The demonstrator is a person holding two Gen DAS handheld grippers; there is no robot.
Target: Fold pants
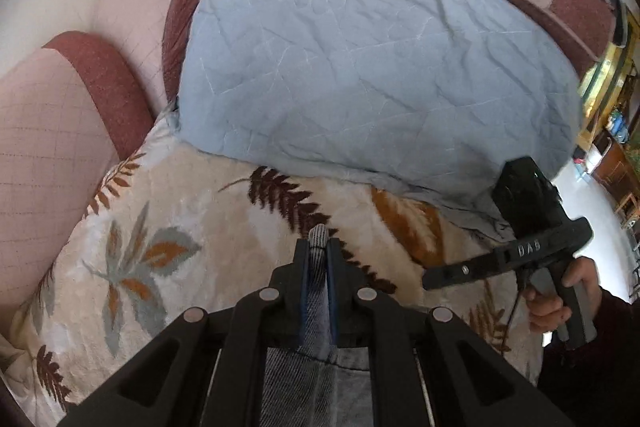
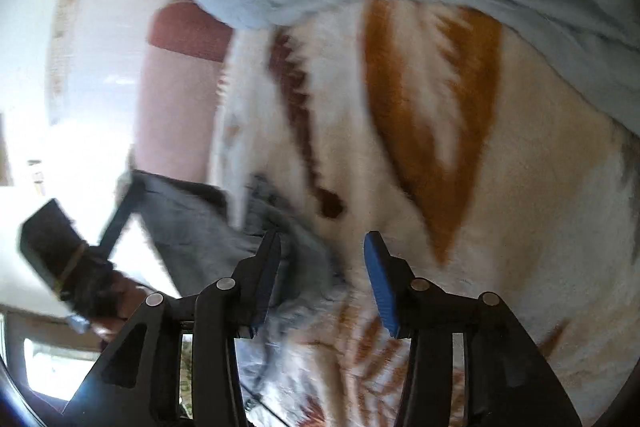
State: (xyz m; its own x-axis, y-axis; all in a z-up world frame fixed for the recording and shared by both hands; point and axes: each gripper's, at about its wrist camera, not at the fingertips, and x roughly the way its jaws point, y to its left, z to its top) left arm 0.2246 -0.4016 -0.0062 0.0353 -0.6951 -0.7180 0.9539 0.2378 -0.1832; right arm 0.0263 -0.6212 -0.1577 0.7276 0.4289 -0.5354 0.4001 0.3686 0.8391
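Observation:
My left gripper (image 1: 319,241) is shut on a fold of blue-grey denim pants (image 1: 316,379); a striped strip of the cloth sticks up between its blue pads, and the rest hangs below the jaws. My right gripper (image 2: 322,251) stands open over the blanket. The pants (image 2: 192,227) lie blurred by its left finger (image 2: 268,267), and its pads press on nothing. In the left wrist view a hand (image 1: 560,291) holds the right tool's black housing (image 1: 524,195) near the pillow's lower right corner. The left tool shows dark and blurred at the left edge of the right wrist view.
A leaf-patterned fleece blanket (image 1: 180,227) covers the seat of a pink and maroon sofa (image 1: 60,107). A large wrinkled blue-grey pillow (image 1: 360,67) rests on it behind the grippers. Beyond the sofa's right end lie a pale floor and wooden furniture (image 1: 616,155).

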